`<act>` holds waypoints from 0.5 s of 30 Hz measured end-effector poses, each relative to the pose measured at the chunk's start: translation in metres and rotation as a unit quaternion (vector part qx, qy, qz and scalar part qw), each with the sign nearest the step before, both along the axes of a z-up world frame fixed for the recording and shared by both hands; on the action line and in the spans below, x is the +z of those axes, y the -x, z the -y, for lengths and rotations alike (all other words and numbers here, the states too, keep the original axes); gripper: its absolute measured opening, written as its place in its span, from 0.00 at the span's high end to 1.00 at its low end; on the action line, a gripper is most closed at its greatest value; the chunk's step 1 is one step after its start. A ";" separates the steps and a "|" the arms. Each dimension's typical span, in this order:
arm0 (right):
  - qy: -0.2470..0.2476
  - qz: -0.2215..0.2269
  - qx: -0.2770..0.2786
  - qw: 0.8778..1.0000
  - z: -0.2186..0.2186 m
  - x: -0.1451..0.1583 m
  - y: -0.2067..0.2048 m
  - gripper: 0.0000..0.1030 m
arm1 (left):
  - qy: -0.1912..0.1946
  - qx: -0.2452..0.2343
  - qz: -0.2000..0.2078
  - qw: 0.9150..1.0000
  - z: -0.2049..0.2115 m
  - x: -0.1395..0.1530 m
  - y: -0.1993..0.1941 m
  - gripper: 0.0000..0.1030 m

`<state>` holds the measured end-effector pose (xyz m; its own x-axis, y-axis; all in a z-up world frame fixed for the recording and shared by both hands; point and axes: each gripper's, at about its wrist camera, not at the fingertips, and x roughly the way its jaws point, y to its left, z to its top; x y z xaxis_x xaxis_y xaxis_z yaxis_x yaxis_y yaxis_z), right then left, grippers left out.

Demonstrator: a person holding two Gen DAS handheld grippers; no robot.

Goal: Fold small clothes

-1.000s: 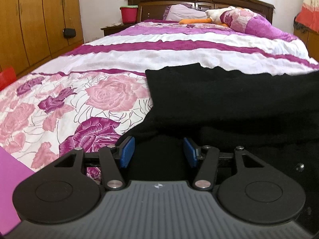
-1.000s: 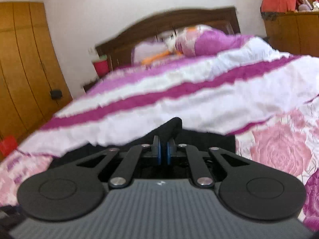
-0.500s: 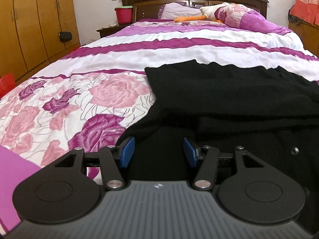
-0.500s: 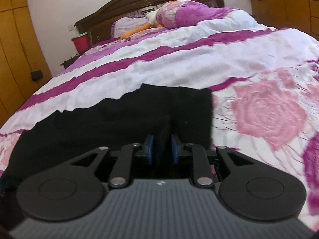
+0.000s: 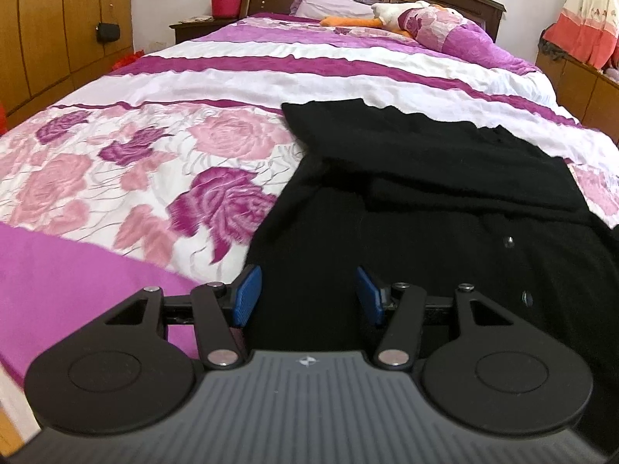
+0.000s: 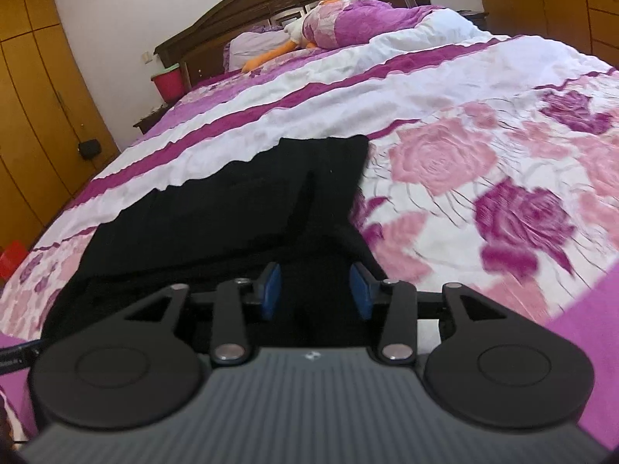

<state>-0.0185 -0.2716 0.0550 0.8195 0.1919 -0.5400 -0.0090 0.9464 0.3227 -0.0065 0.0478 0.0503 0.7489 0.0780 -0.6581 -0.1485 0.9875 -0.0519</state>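
Black knit is lying flat on the bed, and that is the garment [image 5: 445, 178] we are watching; it is sitting across the near part of the floral quilt [image 5: 116, 178], close to the foot edge of the bed, with its far hem running just under the white-and-magenta stripes; in the left wrist view a layer is already lying doubled over on top, and two small buttons are showing near the right side; in the right wrist view its far corner [image 6: 348, 147] is ending square against the pink roses.

Now the tongs: the right gripper [image 6: 315, 295] is opening as we speak, its blue pads spreading apart with dark cloth lying under and between them but no pad pressing on it, so it is letting go rather than holding; the left gripper [image 5: 307, 295] is hanging about half open above the garment's near left edge, gripping nothing.

Judging by that, one fold is just being laid down and released; the next move is calling for both grippers to be finding fresh edges, probably the near corners, pinching only the layers wanted and carrying them over evenly, since soft knit is likely to drag or bunch if one side is leading.

Beyond all this a plush duck [image 5: 390, 13] is resting by the headboard.
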 end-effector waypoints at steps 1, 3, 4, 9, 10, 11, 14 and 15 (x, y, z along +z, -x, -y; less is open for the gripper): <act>0.002 -0.001 0.000 1.000 0.001 0.000 0.006 0.58 | -0.003 0.001 -0.001 1.000 0.000 0.001 0.005 0.41; 0.014 -0.002 0.003 1.000 0.000 0.000 0.019 0.58 | -0.008 0.004 -0.004 1.000 -0.002 0.001 0.017 0.40; 0.020 -0.002 0.004 1.000 -0.002 -0.001 0.025 0.58 | -0.008 0.005 -0.006 1.000 -0.003 0.001 0.022 0.40; 0.041 -0.002 0.002 0.999 -0.004 -0.005 0.057 0.58 | 0.019 0.014 -0.023 0.999 -0.007 -0.006 0.045 0.40; 0.041 -0.004 0.002 0.999 -0.004 -0.007 0.062 0.58 | 0.027 0.011 -0.027 0.999 -0.007 -0.007 0.049 0.40; 0.039 -0.007 0.003 0.999 -0.003 -0.008 0.067 0.58 | 0.029 0.009 -0.031 0.999 -0.006 -0.009 0.051 0.40; 0.034 -0.015 0.000 0.999 -0.003 -0.013 0.079 0.58 | 0.018 0.008 -0.039 0.999 -0.002 -0.012 0.060 0.40; 0.033 -0.016 -0.002 0.999 -0.002 -0.015 0.083 0.58 | 0.015 0.009 -0.042 0.999 -0.001 -0.012 0.062 0.40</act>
